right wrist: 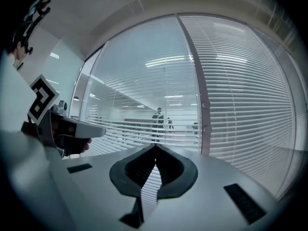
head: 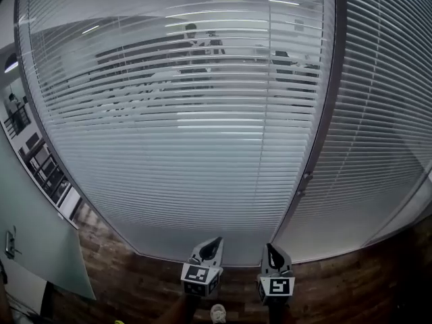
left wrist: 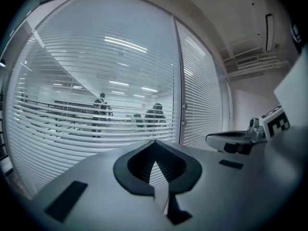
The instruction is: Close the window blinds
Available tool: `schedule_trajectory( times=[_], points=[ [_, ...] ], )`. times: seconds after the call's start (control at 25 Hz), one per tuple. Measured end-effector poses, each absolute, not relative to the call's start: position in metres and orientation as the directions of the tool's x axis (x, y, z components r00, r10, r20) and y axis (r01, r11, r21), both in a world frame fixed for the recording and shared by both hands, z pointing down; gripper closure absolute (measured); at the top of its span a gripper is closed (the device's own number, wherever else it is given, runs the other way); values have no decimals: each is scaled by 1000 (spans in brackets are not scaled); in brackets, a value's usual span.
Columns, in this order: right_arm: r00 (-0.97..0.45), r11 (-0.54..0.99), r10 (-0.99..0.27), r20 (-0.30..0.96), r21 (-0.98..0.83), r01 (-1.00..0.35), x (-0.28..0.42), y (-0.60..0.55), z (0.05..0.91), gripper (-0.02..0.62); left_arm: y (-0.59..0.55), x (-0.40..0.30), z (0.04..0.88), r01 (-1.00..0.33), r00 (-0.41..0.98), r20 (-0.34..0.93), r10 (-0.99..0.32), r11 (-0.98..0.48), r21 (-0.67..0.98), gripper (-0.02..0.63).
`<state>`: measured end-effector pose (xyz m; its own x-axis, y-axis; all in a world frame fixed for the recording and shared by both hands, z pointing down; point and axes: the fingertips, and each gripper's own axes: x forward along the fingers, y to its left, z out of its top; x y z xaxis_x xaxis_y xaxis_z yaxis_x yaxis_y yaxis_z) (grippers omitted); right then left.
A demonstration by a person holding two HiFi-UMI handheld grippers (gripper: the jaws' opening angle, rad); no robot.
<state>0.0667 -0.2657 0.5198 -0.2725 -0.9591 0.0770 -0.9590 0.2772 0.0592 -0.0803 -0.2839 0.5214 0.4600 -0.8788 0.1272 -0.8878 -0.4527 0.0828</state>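
White slatted blinds [head: 175, 147] cover the wide glass pane ahead; their upper slats stand tilted apart, so the room behind shows through. Blinds on the right pane [head: 378, 133] look flat and opaque. Between the panes runs a grey frame post [head: 325, 106] with two small knobs [head: 302, 184]. My left gripper [head: 210, 243] and right gripper [head: 271, 249] hang low, side by side, well short of the glass, both shut and holding nothing. The left gripper view shows its jaws [left wrist: 154, 143] meeting at the tip, with the right gripper [left wrist: 231, 141] beside. The right gripper's jaws [right wrist: 155, 147] meet too.
Dark wooden floor [head: 135, 282] runs up to the glass. A pale leaning panel [head: 34, 228] stands at the left. A shoe [head: 217, 312] shows between the grippers. People [head: 192, 46] stand in the room behind the glass.
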Motion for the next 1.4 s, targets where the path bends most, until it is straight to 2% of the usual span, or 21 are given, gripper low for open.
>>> schedule_trajectory(
  times=[0.4, 0.6, 0.84, 1.04, 1.28, 1.4],
  points=[
    [-247, 253, -967, 66, 101, -962, 61, -301, 506, 592, -328, -89, 516, -873, 487, 110, -867, -479, 91, 606],
    [-199, 209, -975, 98, 97, -973, 70, -313, 516, 592, -349, -92, 521, -863, 506, 113, -855, -501, 70, 606],
    [-169, 173, -984, 48, 92, -981, 82, -323, 509, 592, -357, -83, 512, -845, 534, 98, -840, -529, 73, 606],
    [-195, 196, -980, 43, 17, -981, 92, -341, 517, 592, -369, -76, 519, -843, 538, 115, -835, -535, 56, 606],
    [-212, 213, -977, 34, 42, -976, 104, -351, 506, 592, -373, -65, 517, -848, 529, 126, -839, -527, 51, 606],
    [-213, 214, -977, 23, 47, -976, 114, -359, 502, 592, -384, -59, 517, -854, 520, 70, -852, -518, 37, 606]
  ],
)
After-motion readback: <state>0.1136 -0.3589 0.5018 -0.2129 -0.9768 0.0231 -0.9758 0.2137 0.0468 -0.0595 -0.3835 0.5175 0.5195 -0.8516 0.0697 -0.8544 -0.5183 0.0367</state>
